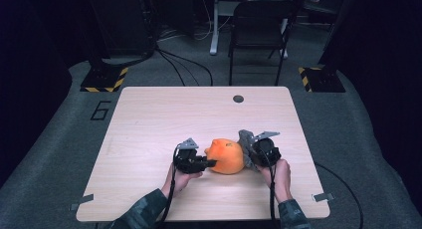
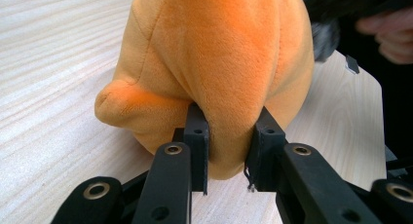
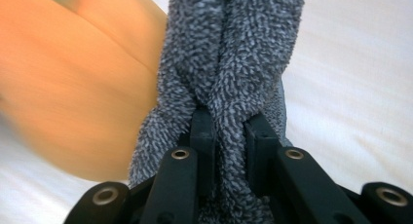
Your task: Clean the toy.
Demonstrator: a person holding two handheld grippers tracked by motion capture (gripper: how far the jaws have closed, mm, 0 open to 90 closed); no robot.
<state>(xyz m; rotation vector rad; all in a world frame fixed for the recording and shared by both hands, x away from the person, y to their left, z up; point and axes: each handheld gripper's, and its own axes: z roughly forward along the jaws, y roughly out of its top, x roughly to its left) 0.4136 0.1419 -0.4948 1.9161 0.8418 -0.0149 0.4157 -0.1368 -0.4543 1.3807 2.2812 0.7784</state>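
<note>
While it rests on the wooden counter (image 1: 149,119), the orange plush toy (image 1: 228,157) is pinched at a soft fold by the left gripper (image 2: 229,151); a grey terry cloth (image 3: 229,63) beside it is clamped by the right gripper (image 3: 233,136).

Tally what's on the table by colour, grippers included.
Orange: 1, the plush, pinched by the left gripper.
Grey: 1, the cloth, pinched by the right gripper.
Black: 2, the two grippers.
Total: 4
</note>
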